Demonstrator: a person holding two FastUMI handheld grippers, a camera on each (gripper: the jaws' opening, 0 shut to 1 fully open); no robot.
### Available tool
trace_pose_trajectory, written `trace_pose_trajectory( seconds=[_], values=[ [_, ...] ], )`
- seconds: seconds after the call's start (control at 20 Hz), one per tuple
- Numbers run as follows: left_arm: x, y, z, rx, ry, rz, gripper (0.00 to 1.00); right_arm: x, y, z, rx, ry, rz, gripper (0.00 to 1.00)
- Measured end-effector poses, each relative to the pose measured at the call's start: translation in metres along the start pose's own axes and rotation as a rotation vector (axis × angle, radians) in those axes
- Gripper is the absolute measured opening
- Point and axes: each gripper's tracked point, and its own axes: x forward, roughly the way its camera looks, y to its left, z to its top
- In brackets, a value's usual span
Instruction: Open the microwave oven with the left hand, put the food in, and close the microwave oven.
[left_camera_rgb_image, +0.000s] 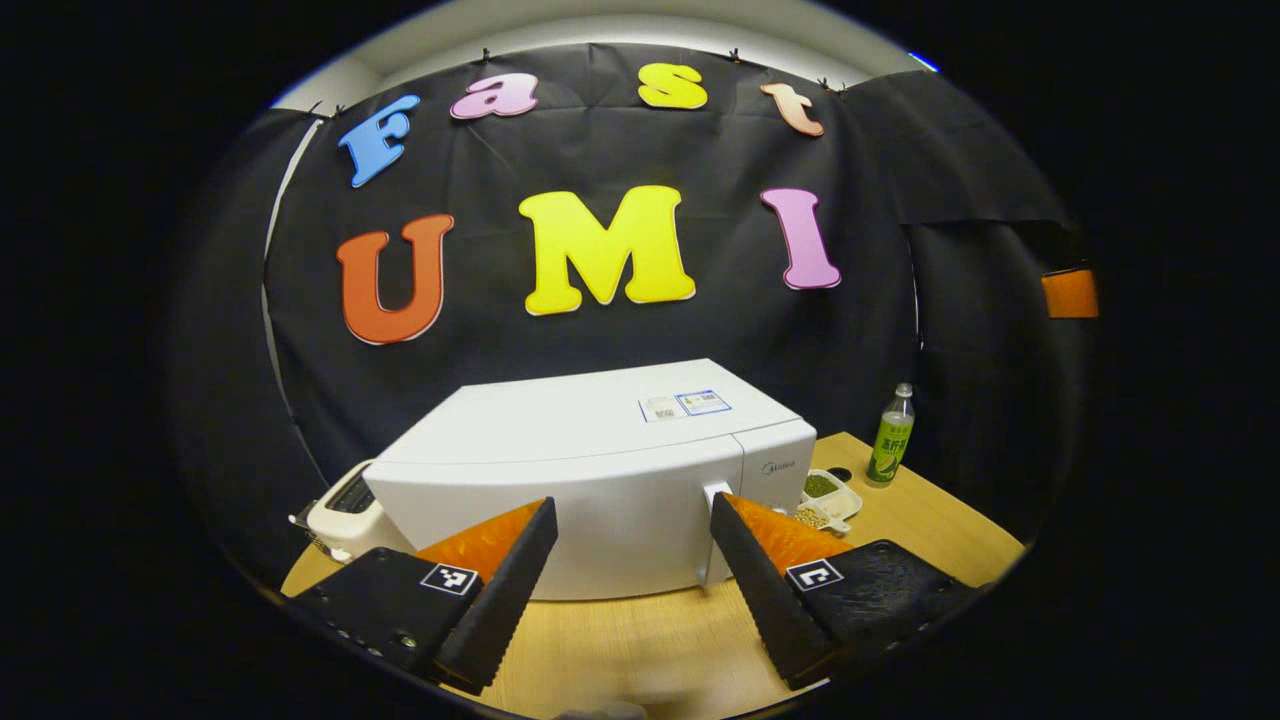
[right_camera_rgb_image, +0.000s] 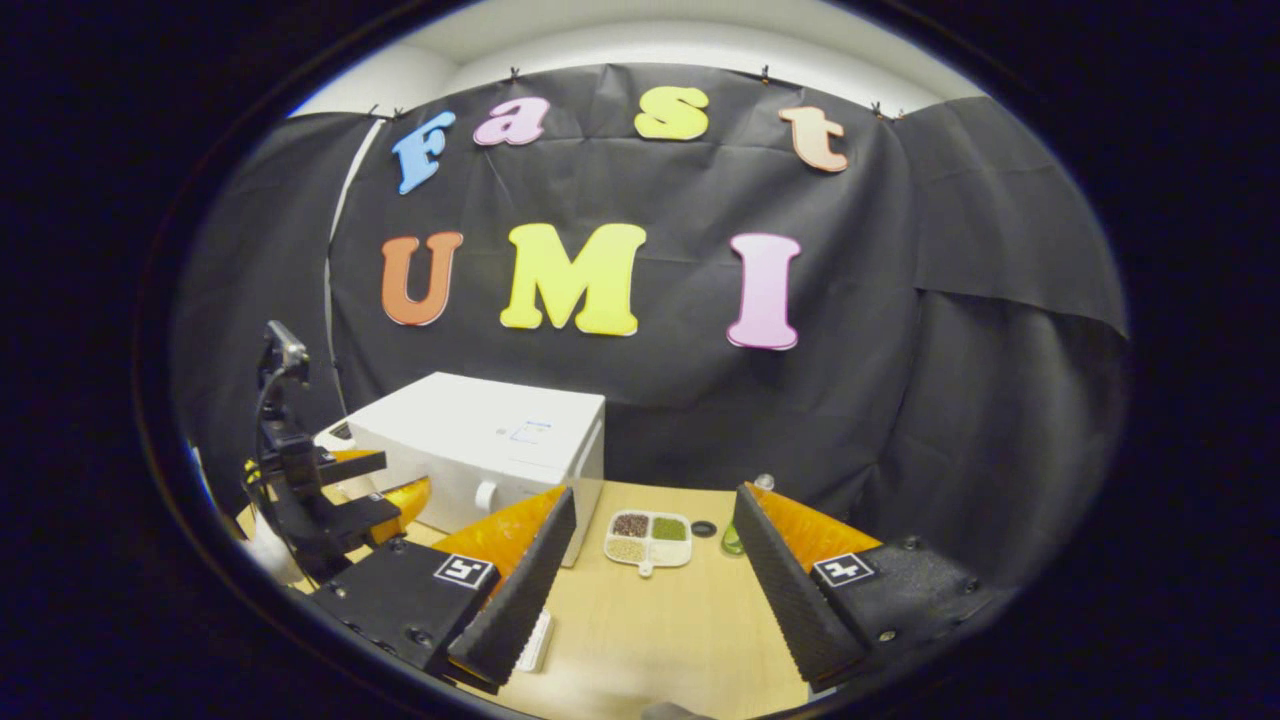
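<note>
Wooden table (right_camera_rgb_image: 640, 620): I logged the white microwave (left_camera_rgb_image: 600, 480), door closed, at twelve o'clock of my left gripper (left_camera_rgb_image: 630, 570), fingers wide. Food tray (right_camera_rgb_image: 648, 538) between right gripper (right_camera_rgb_image: 650, 590) fingers, also wide. Black cloth walls.

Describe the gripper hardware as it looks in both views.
Left gripper and right gripper: each has two wedge-shaped fingers with serrated inner faces on black bodies, each body bearing a square black-and-white fiducial tag. In the right gripper view, the left gripper carries a dark camera mast.
</note>
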Motion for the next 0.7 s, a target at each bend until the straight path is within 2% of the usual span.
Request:
trace_pose_trajectory(
  seconds=[0.1, 0.3, 0.5, 0.55, 0.6, 0.7],
  values=[
    [-0.026, 0.01, 0.023, -0.013, -0.04, 0.002, 0.96, 0.002, 0.008, 0.007, -0.005, -0.023, 0.017, 0.92],
    [-0.073, 0.043, 0.052, -0.027, -0.086, 0.058, 0.96, -0.002, 0.02, 0.017, 0.0, -0.054, 0.04, 0.92],
    [-0.113, 0.078, 0.067, -0.024, -0.122, 0.128, 0.96, -0.012, 0.024, 0.02, 0.028, -0.07, 0.035, 0.95],
    [-0.12, 0.083, 0.069, -0.026, -0.132, 0.138, 0.96, -0.015, 0.024, 0.019, 0.033, -0.073, 0.03, 1.0],
    [-0.127, 0.089, 0.07, -0.031, -0.133, 0.151, 0.96, -0.018, 0.024, 0.018, 0.039, -0.076, 0.024, 0.95],
    [-0.139, 0.095, 0.071, -0.043, -0.142, 0.16, 0.96, -0.025, 0.025, 0.017, 0.055, -0.083, 0.014, 0.95]
  ],
)
